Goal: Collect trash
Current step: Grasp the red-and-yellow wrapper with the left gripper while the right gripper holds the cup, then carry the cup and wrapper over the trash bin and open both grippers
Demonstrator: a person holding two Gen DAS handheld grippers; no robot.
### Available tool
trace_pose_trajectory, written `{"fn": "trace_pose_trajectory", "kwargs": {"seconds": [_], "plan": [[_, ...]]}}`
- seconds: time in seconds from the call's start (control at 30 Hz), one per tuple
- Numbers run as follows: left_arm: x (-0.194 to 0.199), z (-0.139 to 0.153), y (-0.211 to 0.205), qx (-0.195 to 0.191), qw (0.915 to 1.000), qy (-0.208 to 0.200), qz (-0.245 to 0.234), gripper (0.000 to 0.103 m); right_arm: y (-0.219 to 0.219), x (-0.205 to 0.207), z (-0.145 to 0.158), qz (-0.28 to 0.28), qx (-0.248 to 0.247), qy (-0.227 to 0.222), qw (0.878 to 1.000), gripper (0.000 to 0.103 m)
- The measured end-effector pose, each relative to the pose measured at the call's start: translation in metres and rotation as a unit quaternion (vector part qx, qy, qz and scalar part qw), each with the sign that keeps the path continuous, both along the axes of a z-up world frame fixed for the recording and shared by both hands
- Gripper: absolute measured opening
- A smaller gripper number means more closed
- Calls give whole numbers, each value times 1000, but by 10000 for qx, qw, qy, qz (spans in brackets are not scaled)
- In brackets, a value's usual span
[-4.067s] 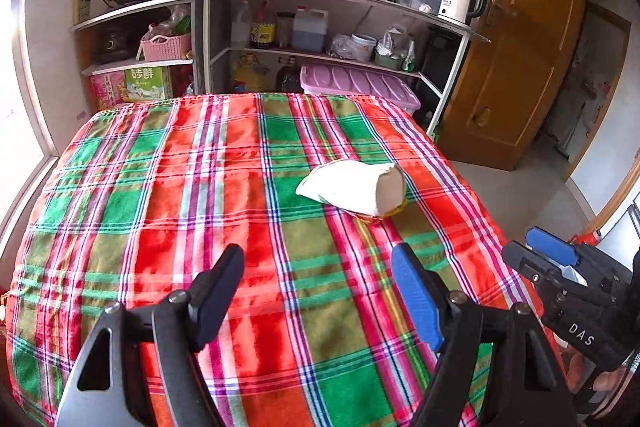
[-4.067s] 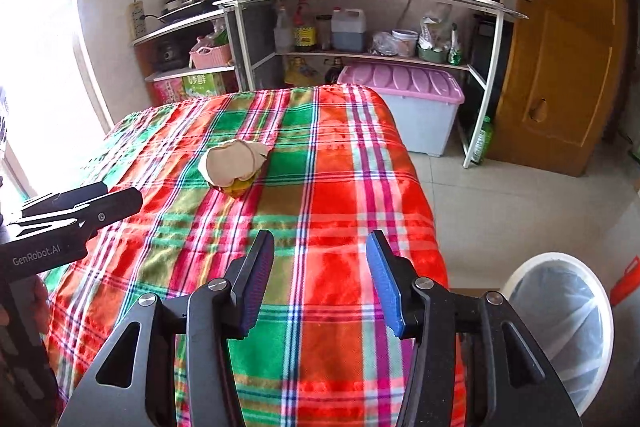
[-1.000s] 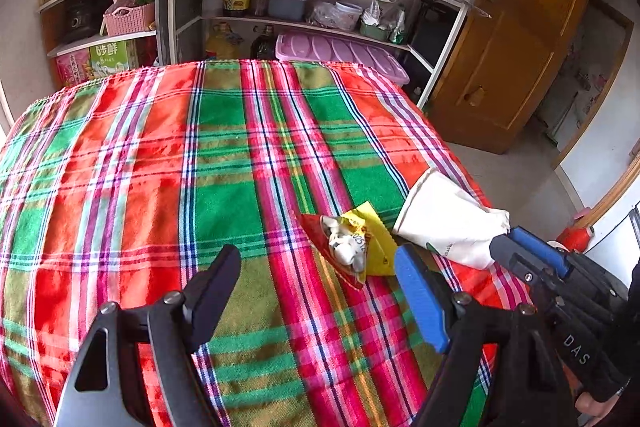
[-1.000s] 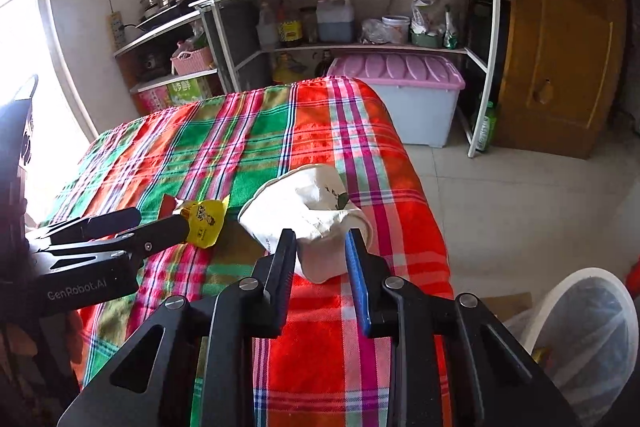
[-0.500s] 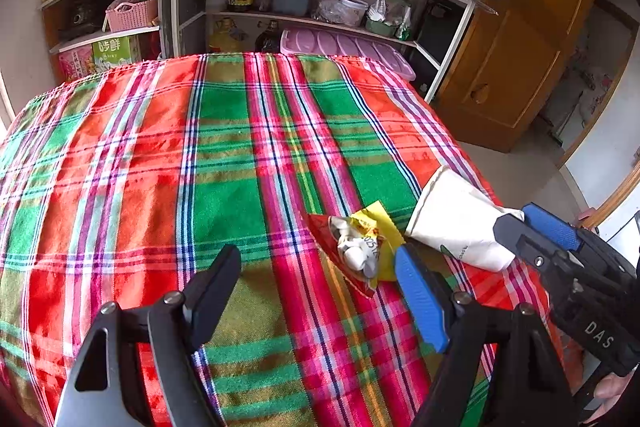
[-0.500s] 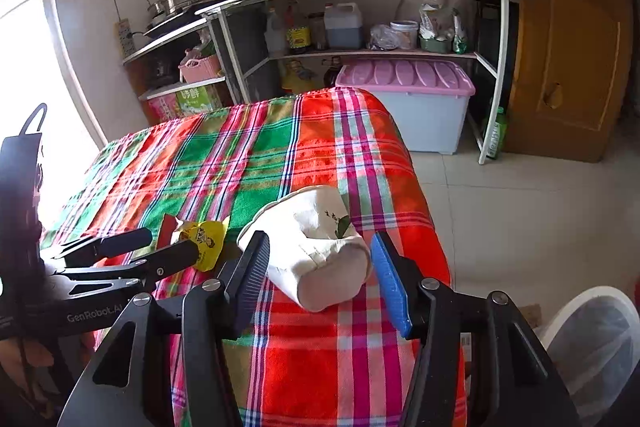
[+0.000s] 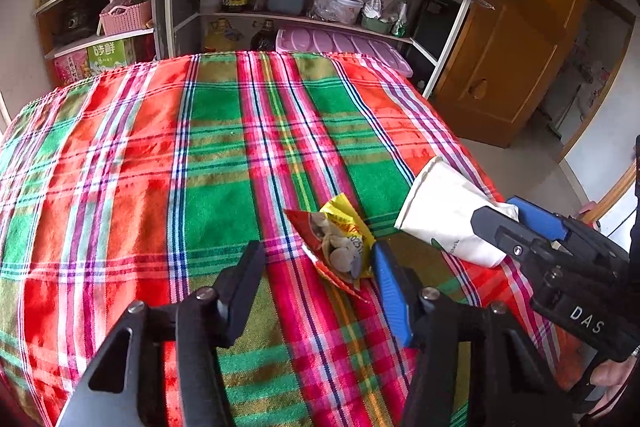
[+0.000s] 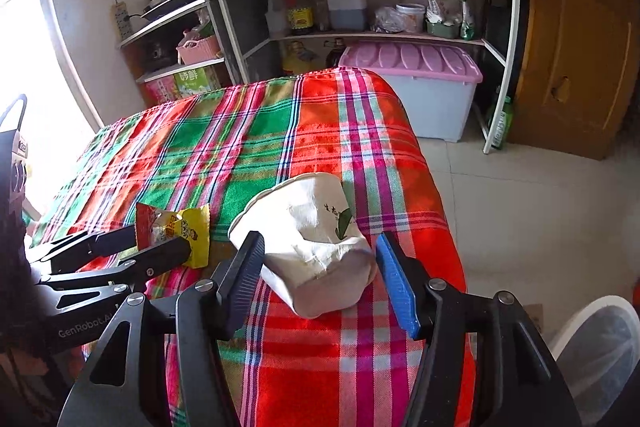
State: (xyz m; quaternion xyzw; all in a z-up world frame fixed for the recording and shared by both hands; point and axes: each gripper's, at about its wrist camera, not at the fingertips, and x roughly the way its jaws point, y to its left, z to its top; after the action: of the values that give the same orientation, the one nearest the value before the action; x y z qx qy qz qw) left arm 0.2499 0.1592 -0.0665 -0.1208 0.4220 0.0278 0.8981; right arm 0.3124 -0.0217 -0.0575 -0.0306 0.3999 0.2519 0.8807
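So far nothing has reached the bin (image 8: 600,347), whose white rim and clear liner show on the floor at the lower right of the right wrist view. Both pieces of trash lie on the desk (image 7: 160,155), which is draped in a red and green plaid cloth. The crumpled white paper cup (image 8: 316,247) lies on its side near the desk's right edge, and the red and yellow snack wrapper (image 7: 340,247) lies flat just beside it, toward the middle. Judging from this, collection is at its start: each piece has to be gripped, carried off the desk and dropped in the bin.

On the right gripper (image 8: 320,263) the fingers (image 8: 394,279) are spread wide and have just been opening; the cup sits between them. The black one looks to touch the cup's side, while the blue one stands clear of it, so the cup is framed but not pinched.

On the left gripper (image 7: 316,275) the fingers (image 7: 390,287) have just been closing and stand about half apart. In the left wrist view the wrapper's near end lies between them, against the blue one; bare cloth shows between it and the black one. They do not yet squeeze it, as far as I can judge.
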Motion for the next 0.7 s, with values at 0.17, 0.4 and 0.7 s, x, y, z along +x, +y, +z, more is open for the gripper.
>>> {"fn": "trace_pose_trajectory", "kwargs": {"seconds": [0.17,0.4,0.7], "plan": [[0,0,-2,-24,10000,-10,-48,48,-2,5,0,12,130,101,9999,59],[-1,-1,-2,-24,10000,-30,-62,41,-1,10,-5,-32,228,260,9994,63],[-2,1,-6,31,9999,-79,-113,30,-1,4,-6,-140,112,169,9997,50]]}}
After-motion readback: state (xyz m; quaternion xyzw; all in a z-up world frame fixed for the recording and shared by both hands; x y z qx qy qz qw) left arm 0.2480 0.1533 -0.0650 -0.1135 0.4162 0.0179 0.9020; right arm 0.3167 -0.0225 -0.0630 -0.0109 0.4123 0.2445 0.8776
